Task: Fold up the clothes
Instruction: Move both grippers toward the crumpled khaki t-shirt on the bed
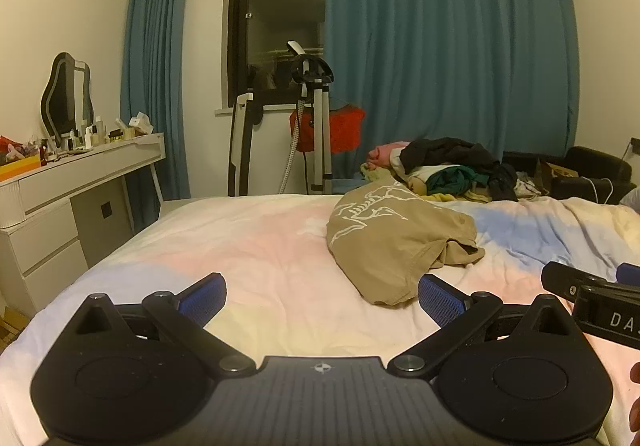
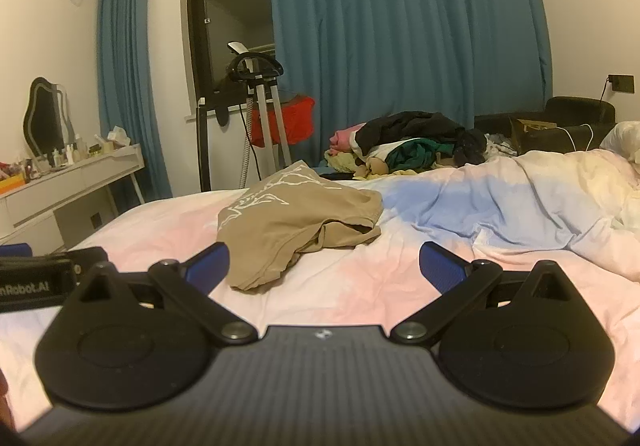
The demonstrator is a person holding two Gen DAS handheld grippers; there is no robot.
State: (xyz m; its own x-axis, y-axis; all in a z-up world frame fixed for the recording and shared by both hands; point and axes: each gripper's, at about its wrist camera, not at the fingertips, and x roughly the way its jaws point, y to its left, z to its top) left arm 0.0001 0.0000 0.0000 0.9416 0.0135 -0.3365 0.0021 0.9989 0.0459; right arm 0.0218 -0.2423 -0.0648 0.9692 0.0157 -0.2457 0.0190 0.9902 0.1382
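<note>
You are holding both claws low over the bed (image 1: 248, 246), side by side and tilted slightly downward. Your left claw (image 1: 322, 296) is standing with its blue pads spread wide apart, gripping nothing. Your right claw (image 2: 324, 266) is likewise gaping fully, with only the pastel bedcover showing between its fingers. The tan shirt (image 1: 384, 238) with the white line print is lying crumpled on the bedcover, ahead of both claws and apart from them; its near edge is sitting just beyond the left claw's right pad. Farther back, a pile of mixed clothes (image 2: 412, 145) is resting at the bed's far edge, before the blue curtains (image 2: 400, 25).
</note>
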